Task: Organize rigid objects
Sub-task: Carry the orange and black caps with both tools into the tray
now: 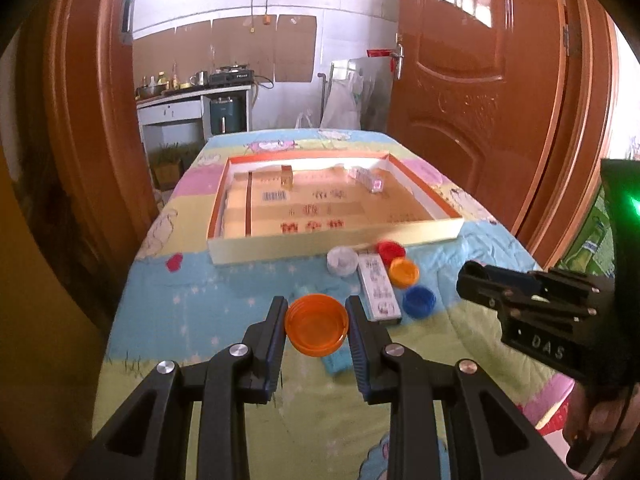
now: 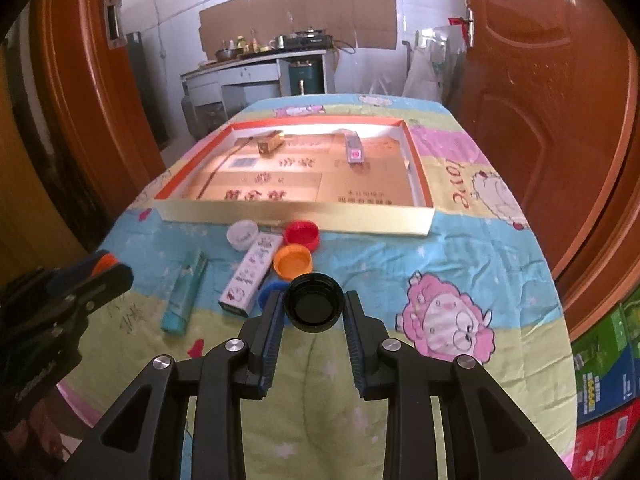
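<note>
Both jaws hold caps, orange cap (image 1: 316, 325) left, black cap (image 2: 314, 308) right, shallow box (image 1: 420, 236) straight ahead beyond both.

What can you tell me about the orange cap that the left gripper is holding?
The orange cap is a round, shallow lid of translucent-looking plastic with a ridged rim. Its open side faces the camera, slightly tilted. It sits clamped between the two fingers of the left gripper, held above the patterned cloth, apart from the other caps further ahead.

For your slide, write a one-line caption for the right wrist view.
Right gripper holds a black cap above a cartoon quilt, shallow tray ahead.
</note>
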{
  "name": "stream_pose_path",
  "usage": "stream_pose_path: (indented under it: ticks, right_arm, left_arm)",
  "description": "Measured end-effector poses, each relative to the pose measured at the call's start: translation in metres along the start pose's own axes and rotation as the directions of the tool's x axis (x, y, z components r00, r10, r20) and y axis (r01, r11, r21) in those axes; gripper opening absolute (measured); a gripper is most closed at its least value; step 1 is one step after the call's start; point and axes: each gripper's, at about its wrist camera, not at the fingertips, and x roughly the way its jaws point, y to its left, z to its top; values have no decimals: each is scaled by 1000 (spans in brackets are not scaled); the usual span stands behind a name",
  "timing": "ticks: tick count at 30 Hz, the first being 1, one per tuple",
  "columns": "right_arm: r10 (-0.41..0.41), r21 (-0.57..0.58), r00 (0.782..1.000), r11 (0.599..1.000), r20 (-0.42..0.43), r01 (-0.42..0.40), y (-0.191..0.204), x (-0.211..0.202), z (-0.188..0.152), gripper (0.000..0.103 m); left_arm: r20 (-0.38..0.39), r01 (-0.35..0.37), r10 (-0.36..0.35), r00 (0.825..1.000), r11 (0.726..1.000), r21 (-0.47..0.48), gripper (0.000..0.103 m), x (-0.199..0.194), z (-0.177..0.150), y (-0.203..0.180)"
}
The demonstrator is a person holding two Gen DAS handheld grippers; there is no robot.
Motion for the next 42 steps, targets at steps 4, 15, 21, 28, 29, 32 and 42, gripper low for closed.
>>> stream_pose_path:
  ticks: [4,15,21,28,29,32,42]
  right_arm:
    - [7,-2,1000,1000,17,-7,-1,-1,12,30]
    - [11,4,998,1000,65,-12,-9,-3,44,30]
    - [15,15,997,1000,69,-16,-17,0,55,30]
    - [17,26,997,999,71,-19,-25,3,63,30]
    - [17,28,997,999,70,-19,-26,3,65,30]
    - [19,29,997,999,70,-21,-27,5,69,30]
    - [21,35,998,999,57,-23,-32,16,81,30]
  left_arm:
    - [13,0,0,1000,1000,-1,30,6,19,-1]
    - [17,-20,20,1000,1000,-7,30,25,54,-4]
    - [16,-23,23,1000,1000,-7,30,35,67,-6]
    - [25,-14,14,1000,1000,-8,30,42,82,-9]
    - [27,-12,12,1000,1000,-10,30,43,84,-8]
    - [25,-7,7,1000,1000,-10,30,47,91,-8]
    - [18,2,-2,1000,1000,1,30,64,108,-10]
